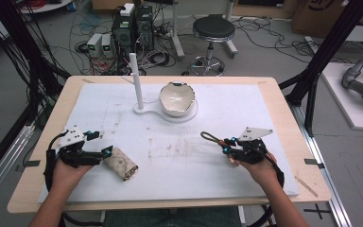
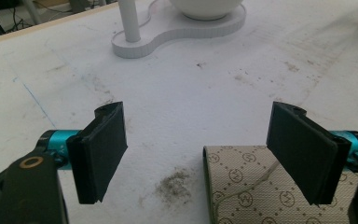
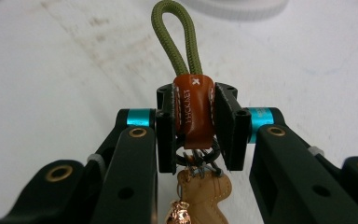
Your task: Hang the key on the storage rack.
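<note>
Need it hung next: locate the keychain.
The keychain sits clamped in the right gripper, at the high view's right, off the white mat.

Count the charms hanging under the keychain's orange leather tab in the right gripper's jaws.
2 on the keychain: a tan boot-shaped charm just under the ring, and a small copper-coloured charm lower left at the frame's edge. The right gripper may hide others.

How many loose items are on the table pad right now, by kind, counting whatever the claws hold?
Keychain, gripped in the right claw: 1
Patterned pouch, lying by the open left claw: 1
White bowl: 1
White stand with upright post, under the bowl: 1
Total: 4
</note>
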The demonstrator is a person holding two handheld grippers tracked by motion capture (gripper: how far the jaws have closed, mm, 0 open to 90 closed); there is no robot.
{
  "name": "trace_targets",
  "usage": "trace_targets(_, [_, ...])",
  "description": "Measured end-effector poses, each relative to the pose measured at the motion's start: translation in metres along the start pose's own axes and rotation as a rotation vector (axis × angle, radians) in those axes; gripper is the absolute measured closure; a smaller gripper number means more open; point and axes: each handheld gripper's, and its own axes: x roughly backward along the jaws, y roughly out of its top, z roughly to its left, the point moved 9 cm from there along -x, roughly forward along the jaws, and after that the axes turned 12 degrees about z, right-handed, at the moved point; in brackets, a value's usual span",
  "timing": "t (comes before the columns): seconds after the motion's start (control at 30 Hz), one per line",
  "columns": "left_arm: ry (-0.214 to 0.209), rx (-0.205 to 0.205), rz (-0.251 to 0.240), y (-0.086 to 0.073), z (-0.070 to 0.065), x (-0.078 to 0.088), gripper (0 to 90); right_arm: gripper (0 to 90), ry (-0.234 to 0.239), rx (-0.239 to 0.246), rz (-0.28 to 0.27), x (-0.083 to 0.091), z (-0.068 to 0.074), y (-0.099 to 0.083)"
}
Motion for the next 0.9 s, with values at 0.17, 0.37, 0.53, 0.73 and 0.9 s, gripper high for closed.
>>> trace_targets(0.17, [0.005,-0.002,0.0,0.0,0.001,0.0,19.9,72.2,-0.017,0.021,-0.048,0.009,0.003,0.021])
trace_targets(0.37, [0.007,0.003,-0.006,0.001,0.0,0.002,19.9,72.2,-0.032,0.04,-0.119,0.019,0.007,0.057])
trace_targets(0.53, [0.006,0.001,-0.006,0.001,0.0,0.002,19.9,72.2,-0.026,0.083,-0.144,0.024,0.016,0.087])
trace_targets(0.73, [0.007,0.001,-0.005,0.001,0.0,0.002,19.9,72.2,-0.037,0.117,-0.168,0.026,0.018,0.117])
trace_targets(0.9, [0.008,0.002,-0.005,0.001,0.001,0.002,19.9,72.2,-0.049,0.127,-0.184,0.024,0.018,0.139])
